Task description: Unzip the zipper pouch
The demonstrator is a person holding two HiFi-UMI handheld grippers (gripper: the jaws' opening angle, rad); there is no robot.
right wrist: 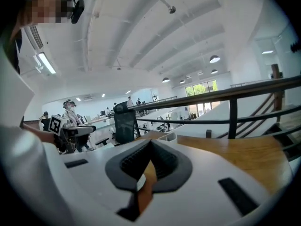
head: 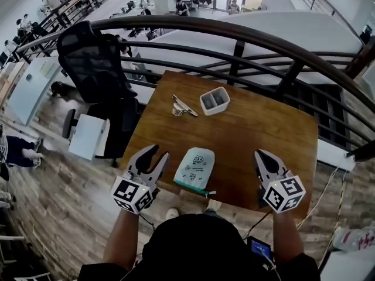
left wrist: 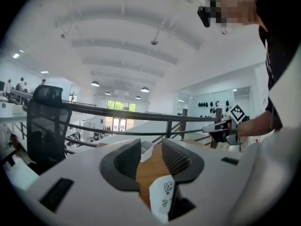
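The zipper pouch (head: 195, 168) is white with small printed drawings and a teal zipper edge. It lies flat near the front of the wooden table (head: 263, 127), zipper end toward me. My left gripper (head: 157, 153) hovers just left of the pouch, jaws apart and empty. In the left gripper view the pouch (left wrist: 162, 197) shows low down, below and behind the jaw tips of that gripper (left wrist: 151, 150), untouched by the pads. My right gripper (head: 261, 154) hangs to the right of the pouch, clear of it, jaws together. In its own view the right gripper (right wrist: 149, 147) holds nothing.
A small white open container (head: 214, 100) and a metal clip-like object (head: 183, 106) sit at the table's far side. A dark curved railing (head: 234, 45) runs behind the table. A black office chair (head: 94, 63) stands to the left.
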